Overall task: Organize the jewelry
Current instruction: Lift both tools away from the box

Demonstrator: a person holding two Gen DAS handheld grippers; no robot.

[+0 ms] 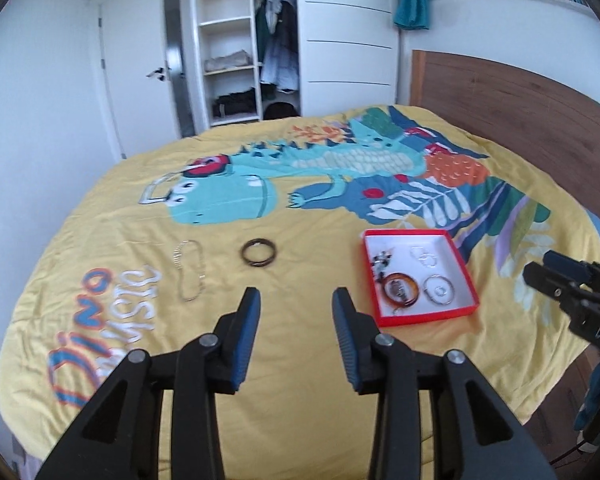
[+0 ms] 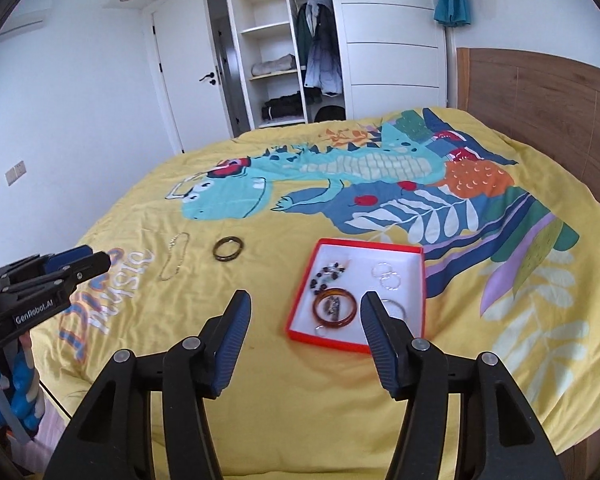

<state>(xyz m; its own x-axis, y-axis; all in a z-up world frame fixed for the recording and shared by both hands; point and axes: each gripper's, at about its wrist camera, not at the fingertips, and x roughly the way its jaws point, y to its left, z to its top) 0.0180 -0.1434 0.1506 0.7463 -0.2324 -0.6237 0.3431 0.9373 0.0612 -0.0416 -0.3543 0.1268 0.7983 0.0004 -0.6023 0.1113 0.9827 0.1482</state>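
A: Left gripper (image 1: 296, 300) state?

B: Jaws spread, nothing between the blue pads, nothing touched. It hangs over bare yellow bedspread (image 1: 300, 360), above the fabric. Right gripper (image 2: 305, 306) is the same: jaws apart, empty, no contact.

A: Where's the jewelry?

B: Red box (image 2: 296, 334) with white inside sits on the bedspread, lid off. In it: an amber bangle (image 2: 335, 307) at the near side with a small dark piece inside its ring, a dark bead strand (image 2: 327, 274) behind it, thin silver hoops (image 2: 387, 276) at the far right corner. From the left wrist view there's another silver hoop (image 1: 439, 290) at the near right corner.

A: Anything outside the box?

B: Two items, left of it, well apart from the box. A dark bangle (image 1: 259, 253) lies flat, and further left a pale chain bracelet (image 1: 190, 270) in a loose loop. Both are ahead of the left gripper, not touched.

A: What's blocked or unclear?

B: In the right wrist view the right finger (image 2: 380, 332) covers the box's near right corner, so the hoop there is mostly hidden. The piece inside the amber bangle is blurred, can't tell what it is. Left wrist view is soft overall; chain links don't resolve. Each gripper shows only partly at the edge of the other's view, cut off by the frame. Bed's near edge is hidden behind the gripper bodies.
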